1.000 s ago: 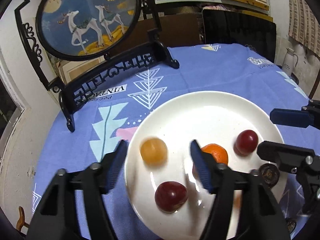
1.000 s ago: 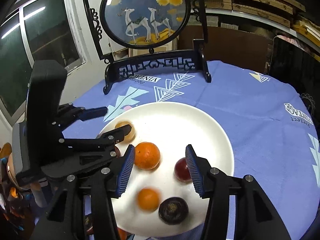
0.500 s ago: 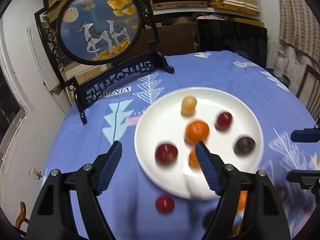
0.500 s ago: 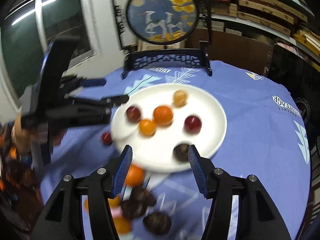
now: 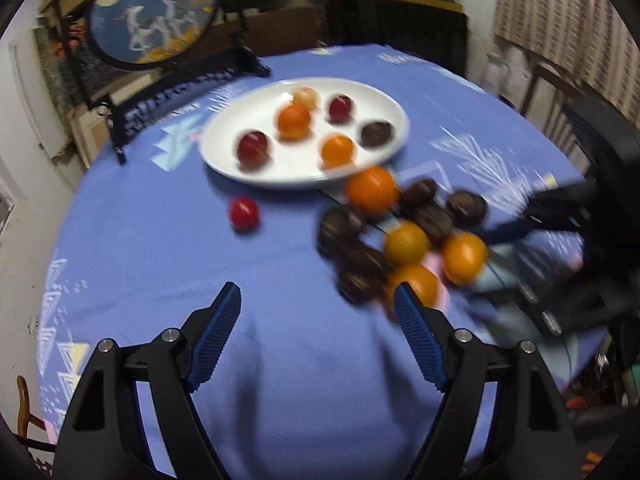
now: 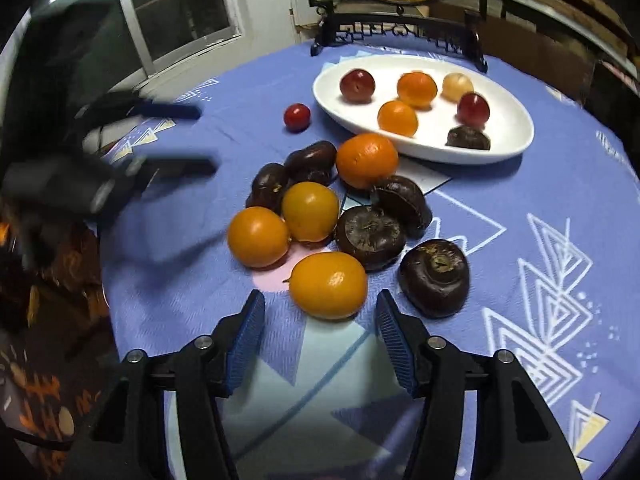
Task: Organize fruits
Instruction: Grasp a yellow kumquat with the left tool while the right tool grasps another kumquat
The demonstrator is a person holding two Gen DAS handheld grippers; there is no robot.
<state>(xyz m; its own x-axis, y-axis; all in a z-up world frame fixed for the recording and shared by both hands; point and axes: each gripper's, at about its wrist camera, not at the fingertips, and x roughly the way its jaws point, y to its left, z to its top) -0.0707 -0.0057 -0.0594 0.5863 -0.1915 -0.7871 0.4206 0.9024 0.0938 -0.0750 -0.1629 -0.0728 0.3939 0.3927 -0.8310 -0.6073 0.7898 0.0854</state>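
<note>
A white plate (image 5: pixel 224 160) (image 6: pixel 520 136) at the back of the blue tablecloth holds several fruits: orange, red, pale yellow and one dark brown. In front of it lies a loose pile of orange fruits and dark brown ones (image 6: pixel 370 232) (image 5: pixel 406 242). A small red fruit (image 5: pixel 244 213) (image 6: pixel 297 117) lies apart to the left. My right gripper (image 6: pixel 320 296) (image 5: pixel 520 220) hovers just short of the nearest orange fruit (image 6: pixel 328 285); its jaws are closing with nothing between them. My left gripper (image 5: pixel 316 292) (image 6: pixel 176 140) hangs over bare cloth left of the pile, its jaws opening and empty.
A round painted screen on a black carved stand (image 5: pixel 152 12) (image 6: pixel 400 28) stands behind the plate. The round table's edge curves close on the left (image 6: pixel 108 280). A window (image 6: pixel 180 8) and stacked shelves lie beyond. A dark chair (image 5: pixel 600 140) stands at the right.
Both grippers have drawn back from over the plate toward the table's near side. The plate now sits farther off, and the loose pile of fruit has come into view.
</note>
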